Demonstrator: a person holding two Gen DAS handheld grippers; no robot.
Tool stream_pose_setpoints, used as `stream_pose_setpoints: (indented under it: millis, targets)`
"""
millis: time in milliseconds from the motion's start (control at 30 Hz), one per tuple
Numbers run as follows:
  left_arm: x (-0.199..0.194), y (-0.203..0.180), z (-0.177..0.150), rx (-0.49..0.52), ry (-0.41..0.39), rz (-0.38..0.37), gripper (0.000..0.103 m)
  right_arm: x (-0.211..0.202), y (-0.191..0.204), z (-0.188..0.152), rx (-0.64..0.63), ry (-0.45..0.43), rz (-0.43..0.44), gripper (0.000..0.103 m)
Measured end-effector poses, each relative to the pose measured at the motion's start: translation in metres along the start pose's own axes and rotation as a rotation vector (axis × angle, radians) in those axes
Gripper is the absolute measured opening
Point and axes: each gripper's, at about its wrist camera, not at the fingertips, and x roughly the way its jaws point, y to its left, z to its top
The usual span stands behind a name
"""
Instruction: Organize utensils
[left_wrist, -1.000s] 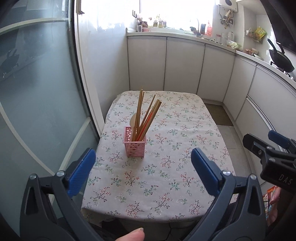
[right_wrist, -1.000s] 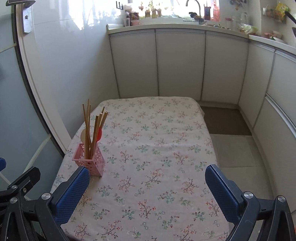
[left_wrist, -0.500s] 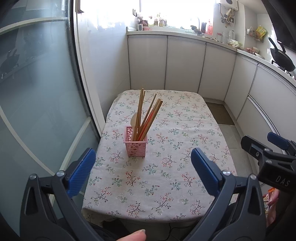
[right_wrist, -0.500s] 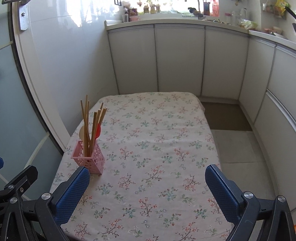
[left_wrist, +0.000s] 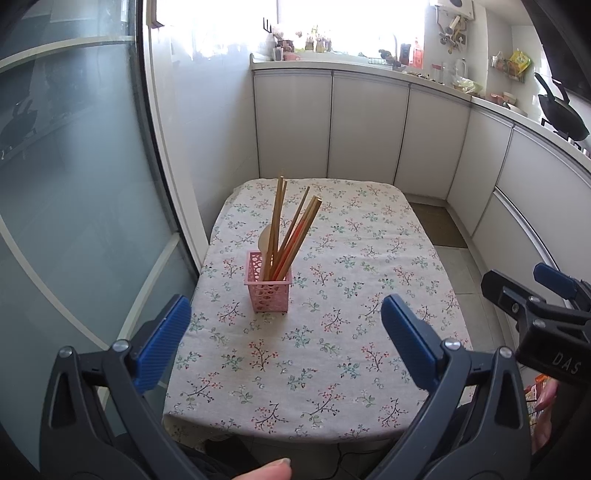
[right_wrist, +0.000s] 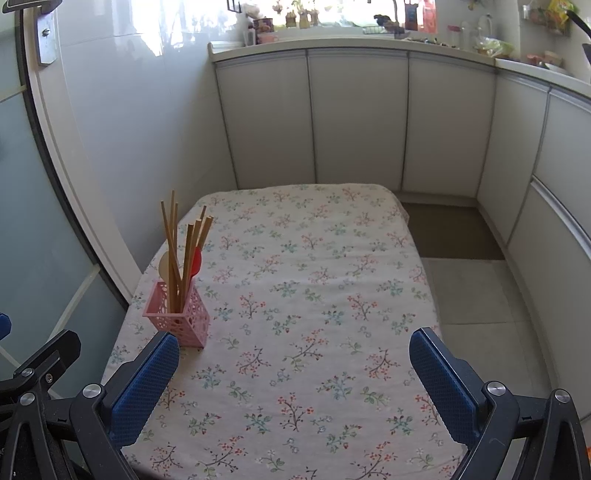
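A pink perforated holder (left_wrist: 268, 288) (right_wrist: 179, 316) stands on the left half of the flowered tablecloth (left_wrist: 362, 258) (right_wrist: 314, 280). Several wooden chopsticks (left_wrist: 291, 232) (right_wrist: 173, 240) lean out of it, together with a pale spoon (left_wrist: 265, 240) and a red spoon (right_wrist: 197, 261). My left gripper (left_wrist: 284, 343) hangs open above the table's near end, nothing between its blue pads. My right gripper (right_wrist: 291, 384) is open and empty too, held back over the near end to the holder's right. Its side (left_wrist: 543, 306) shows at the right edge of the left wrist view.
A frosted glass sliding door (left_wrist: 74, 192) runs along the table's left side. White cabinets (left_wrist: 365, 129) (right_wrist: 354, 118) with a cluttered counter curve round the back and right. Tiled floor and a brown mat (right_wrist: 450, 232) lie right of the table. A fingertip (left_wrist: 273, 467) shows at the bottom.
Both grippers have drawn back and up a little from the table, so the holder looks slightly farther off. Both stay open and the holder has not moved.
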Motion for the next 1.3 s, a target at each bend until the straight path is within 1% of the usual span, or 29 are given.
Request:
stream_pose_setpoints:
  millis: [1300]
  targets:
    - [0.0045, 0.0000, 0.0011, 0.017, 0.007, 0.002, 0.102, 0.0039, 0.0019, -0.0006, 0.006, 0.006, 0.004, 0.102]
